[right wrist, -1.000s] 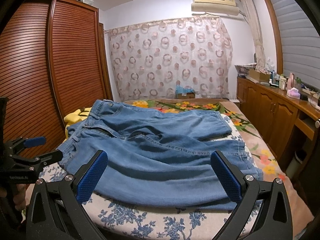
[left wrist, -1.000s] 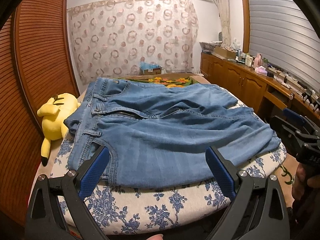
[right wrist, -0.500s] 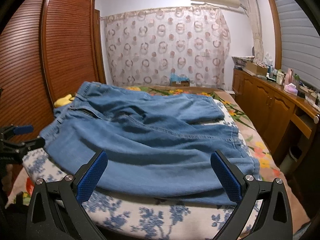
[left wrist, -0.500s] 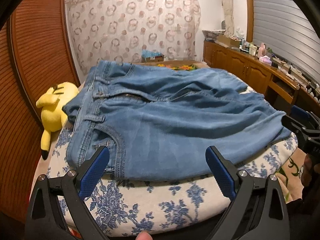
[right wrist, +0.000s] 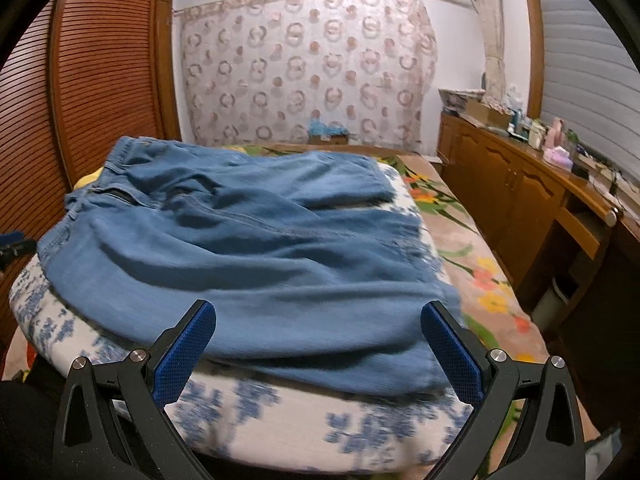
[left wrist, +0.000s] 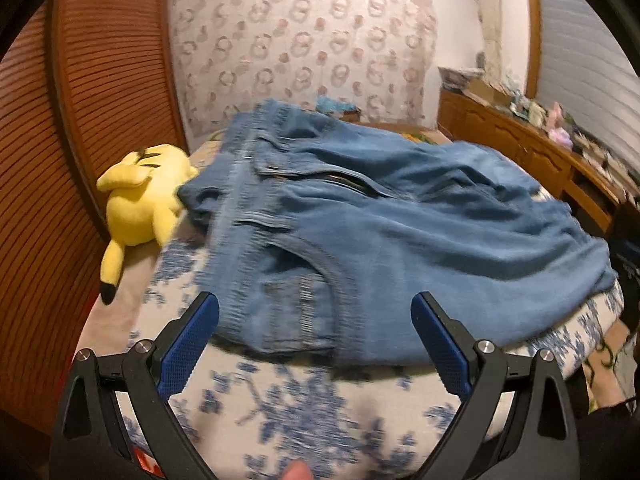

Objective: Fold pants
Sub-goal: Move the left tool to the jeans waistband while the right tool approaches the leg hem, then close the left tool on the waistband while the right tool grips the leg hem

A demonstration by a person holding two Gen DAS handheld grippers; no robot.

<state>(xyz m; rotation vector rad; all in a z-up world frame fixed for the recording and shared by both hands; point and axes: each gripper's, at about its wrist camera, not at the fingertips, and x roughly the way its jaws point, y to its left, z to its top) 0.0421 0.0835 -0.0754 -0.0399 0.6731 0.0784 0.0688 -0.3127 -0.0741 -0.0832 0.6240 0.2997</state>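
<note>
The blue jeans [left wrist: 400, 240] lie spread across a blue-flowered white cushion [left wrist: 304, 412] on the bed, waistband toward the louvred wooden wardrobe [left wrist: 100, 80], legs running toward the wooden cabinets [right wrist: 520, 196]. Their near edge stops short of the cushion's front rim, leaving a bare strip of print in front of both tools. The left gripper [left wrist: 316, 340] has its jaws wide apart with nothing between them, facing the pocket corner at the waist; the right gripper [right wrist: 320, 344] is likewise spread and empty, facing the leg end, where the hem [right wrist: 436, 376] lies near the cushion's right edge. A yellow plush toy [left wrist: 144, 200] sits against the waistband on the wardrobe side (touching the denim, it seems). The flowered bedspread [right wrist: 480, 280] is bare beyond the hems. Compared with half a second ago, both grippers have come closer and lower to the jeans' near edge, and both views are motion-blurred.
</note>
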